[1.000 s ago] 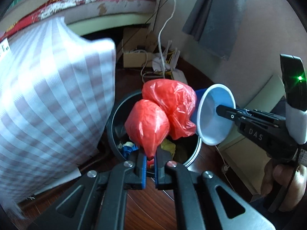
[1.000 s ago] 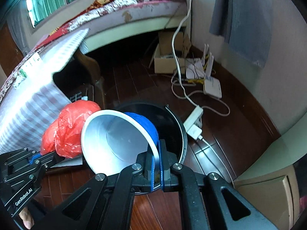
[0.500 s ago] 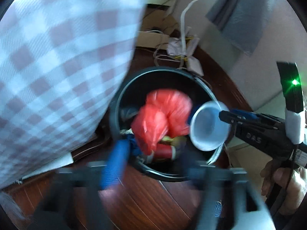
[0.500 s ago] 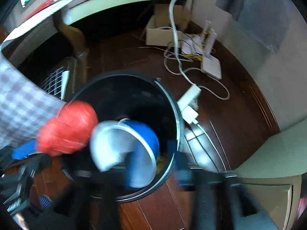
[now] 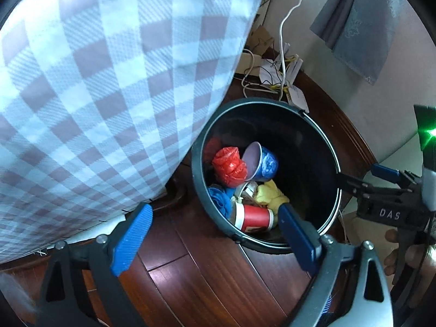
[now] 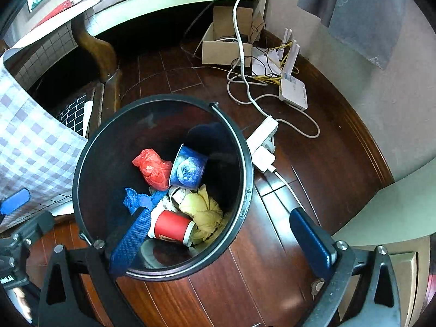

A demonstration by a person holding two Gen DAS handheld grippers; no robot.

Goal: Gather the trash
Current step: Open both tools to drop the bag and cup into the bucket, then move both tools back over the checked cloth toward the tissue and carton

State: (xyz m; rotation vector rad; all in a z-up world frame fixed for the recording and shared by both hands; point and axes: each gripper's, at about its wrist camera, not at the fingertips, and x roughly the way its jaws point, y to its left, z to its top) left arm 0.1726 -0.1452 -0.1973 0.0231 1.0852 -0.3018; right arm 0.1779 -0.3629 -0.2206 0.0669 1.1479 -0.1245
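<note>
Trash lies in the black bin (image 6: 246,190): a light, crushable blue cup (image 6: 188,169) best taken by its rim, beside a soft, slippery red bag (image 6: 152,167). Both tongs, left (image 5: 215,234) and right (image 6: 226,238), are opening above it, nothing between them.

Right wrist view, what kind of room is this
Most likely a bedroom in a home: a bed frame with patterned bedding runs along the back, a router and power strip lie on the dark wood floor, and a black trash bin stands nearby.
</note>
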